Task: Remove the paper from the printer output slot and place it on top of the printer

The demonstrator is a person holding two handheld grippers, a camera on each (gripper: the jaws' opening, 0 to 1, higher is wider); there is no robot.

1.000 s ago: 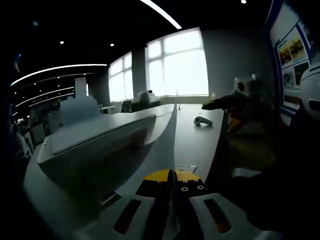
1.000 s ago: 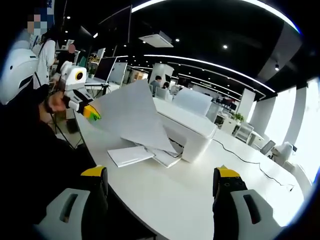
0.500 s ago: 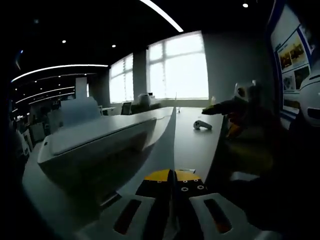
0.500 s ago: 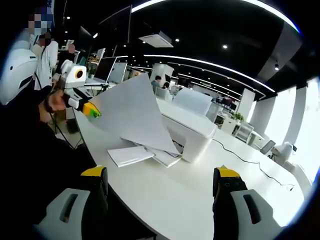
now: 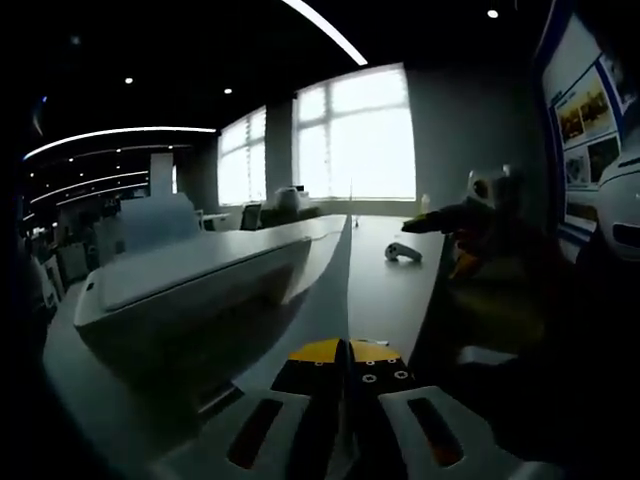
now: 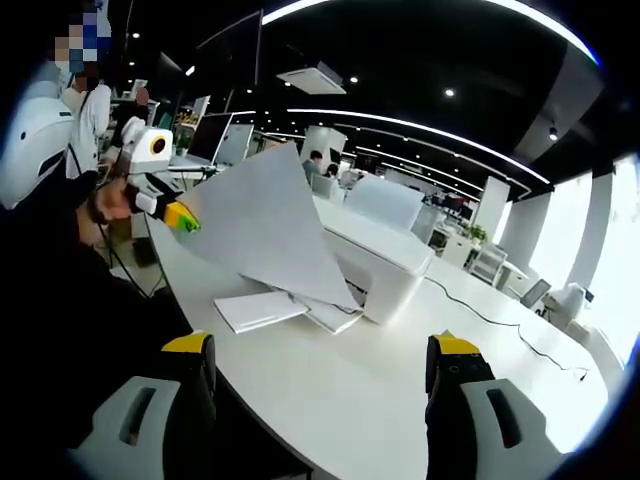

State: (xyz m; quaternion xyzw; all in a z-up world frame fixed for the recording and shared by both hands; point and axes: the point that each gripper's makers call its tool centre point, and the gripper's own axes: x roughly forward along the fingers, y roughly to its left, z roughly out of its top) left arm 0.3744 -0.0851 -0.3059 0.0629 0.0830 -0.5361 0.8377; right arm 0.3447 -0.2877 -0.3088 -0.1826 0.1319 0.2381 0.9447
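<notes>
A white sheet of paper point(image 6: 262, 232) hangs lifted over the table, one corner still down at the white printer's point(image 6: 382, 258) output slot. My left gripper point(image 6: 182, 216) is shut on the sheet's near edge, left of the printer. In the left gripper view the paper point(image 5: 322, 288) runs edge-on forward from my shut left gripper point(image 5: 347, 350), with the printer point(image 5: 180, 275) to its left. My right gripper point(image 6: 320, 372) stands open and empty, low in front of the printer; the left gripper view has it point(image 5: 432, 213) at the right, held by a person.
More sheets lie on the output tray point(image 6: 262, 310) by the printer's front. A long white table point(image 6: 350, 395) carries everything, with a cable trailing right. A small grey device point(image 5: 405, 250) lies farther along the table. People and desks stand behind at left.
The left gripper has lifted a little, and the sheet's top corner has risen and tilted more upright. The right gripper has stayed in place and open.
</notes>
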